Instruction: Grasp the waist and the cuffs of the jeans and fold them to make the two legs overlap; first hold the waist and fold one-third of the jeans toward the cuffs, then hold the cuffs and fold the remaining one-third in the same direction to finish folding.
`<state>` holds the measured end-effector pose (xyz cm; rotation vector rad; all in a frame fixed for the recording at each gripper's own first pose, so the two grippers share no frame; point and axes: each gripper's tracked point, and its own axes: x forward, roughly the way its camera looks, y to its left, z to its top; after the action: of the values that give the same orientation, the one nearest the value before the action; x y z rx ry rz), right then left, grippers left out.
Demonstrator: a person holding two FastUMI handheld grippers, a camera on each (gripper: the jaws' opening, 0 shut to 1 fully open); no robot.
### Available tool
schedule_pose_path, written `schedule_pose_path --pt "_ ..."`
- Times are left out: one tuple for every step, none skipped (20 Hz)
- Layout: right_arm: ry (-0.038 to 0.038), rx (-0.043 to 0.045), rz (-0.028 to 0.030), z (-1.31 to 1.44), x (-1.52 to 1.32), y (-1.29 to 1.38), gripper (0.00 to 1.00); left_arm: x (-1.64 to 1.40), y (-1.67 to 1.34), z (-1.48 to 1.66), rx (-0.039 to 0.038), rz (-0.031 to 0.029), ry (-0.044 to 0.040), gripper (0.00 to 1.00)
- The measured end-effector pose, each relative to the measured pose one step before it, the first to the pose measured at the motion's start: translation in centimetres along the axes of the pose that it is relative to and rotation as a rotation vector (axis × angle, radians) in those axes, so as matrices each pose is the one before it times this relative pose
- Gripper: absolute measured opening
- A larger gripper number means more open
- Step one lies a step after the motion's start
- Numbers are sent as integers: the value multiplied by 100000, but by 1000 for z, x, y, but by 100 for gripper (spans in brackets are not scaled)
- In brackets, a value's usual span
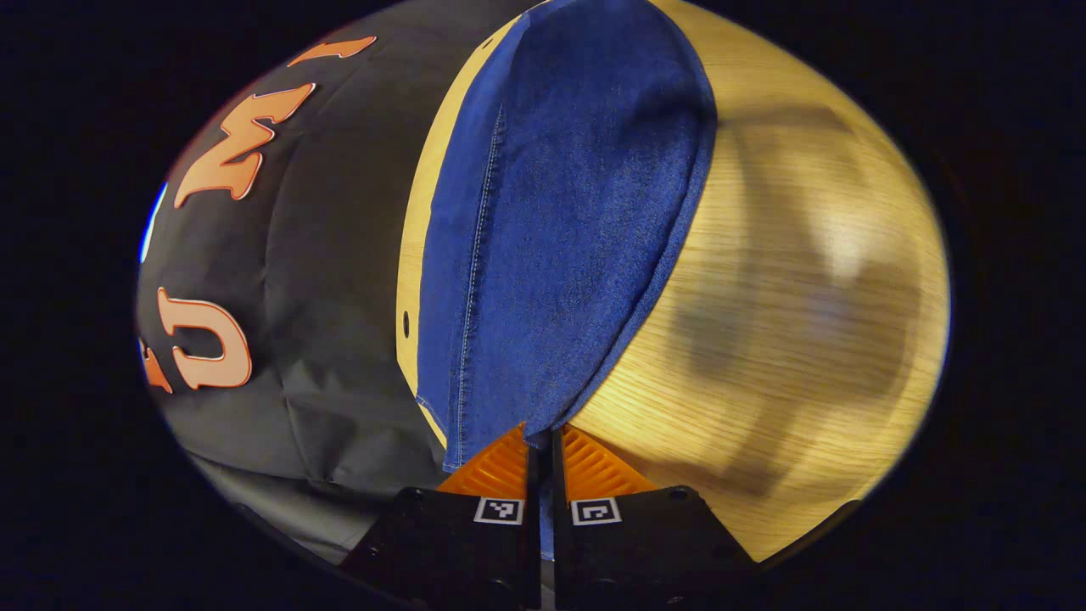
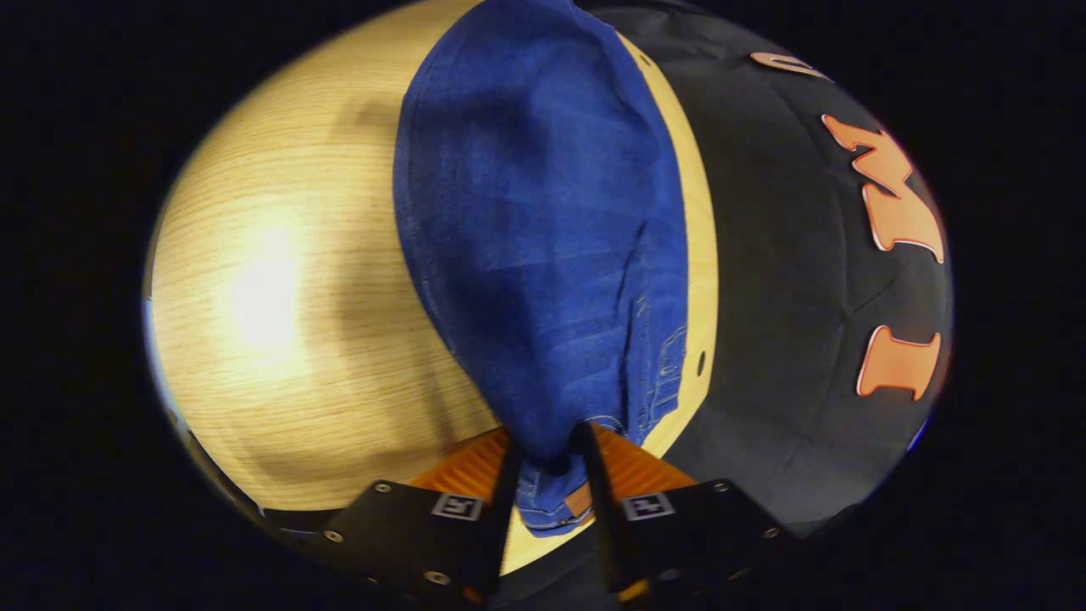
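Blue jeans (image 1: 560, 221) stretch away from me over a light wooden table (image 1: 780, 280), their far side close to the table's back edge. My left gripper (image 1: 541, 441) is shut on the denim's cuff end, where a stitched seam runs up the cloth. In the right gripper view the jeans (image 2: 543, 221) run forward the same way. My right gripper (image 2: 547, 450) is shut on the waist end, where a pocket and stitching show beside the pinched fabric. The cloth rises slightly off the table at both grips.
Black booth cloth (image 1: 322, 280) hangs just behind the table's back edge. A small dark hole (image 2: 701, 363) marks the tabletop near that edge. Bare wood (image 2: 280, 297) with soft shadows and a light glare lies on the side of the jeans away from the wall.
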<state>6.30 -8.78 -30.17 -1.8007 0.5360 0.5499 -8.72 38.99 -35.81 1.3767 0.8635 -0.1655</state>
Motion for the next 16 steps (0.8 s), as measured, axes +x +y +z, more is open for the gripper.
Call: schedule_pose_path --pt "990 74 -1610 132 59 -195 28 6 -70 97 -690 -281 98 7" --pt "-838 610 -118 72 -258 6 10 -70 -35 -77 -211 -609 249 7" --pt "700 2037 2350 -83 -397 160 10 -80 -90 22 109 -1445 958 6" --pt "459 3508 2927 -338 -56 235 3 -244 -113 -139 258 -2121 952 6" --pt "-958 4033 1970 143 -338 -312 3 -203 124 11 189 -1420 789 6" --pt "-38 4037 2370 -353 90 -459 3 -201 -20 46 -449 -1552 398 6" --pt "-513 3844 2464 29 -257 -395 3 -193 -396 53 -1734 -3819 205 6" --pt "-57 3130 1217 -44 -363 -665 3 -56 -560 -149 -2336 -5025 794 6" --pt "603 3442 2320 210 -588 -370 3 -213 -178 290 -1462 -4286 -407 6" --pt "763 3020 2044 21 -916 -441 3 -204 125 148 130 -3217 -478 5" --pt "1956 2957 1169 186 -946 -663 3 -212 567 293 -103 -2215 -859 5" --pt "901 2616 1836 425 -898 -974 3 -421 492 157 -564 -2386 -710 5" --pt "-466 1924 1966 811 -685 -885 3 -303 530 77 -257 -3959 -695 5" --pt "703 1455 2482 558 -721 -828 3 -372 662 -38 -599 -4712 -436 5" --pt "1611 1703 1654 519 -647 -945 2 -254 654 242 -1823 -4656 -1252 5" --pt "125 2018 329 624 -551 -994 3 -354 457 128 -2013 -4215 -1290 6"
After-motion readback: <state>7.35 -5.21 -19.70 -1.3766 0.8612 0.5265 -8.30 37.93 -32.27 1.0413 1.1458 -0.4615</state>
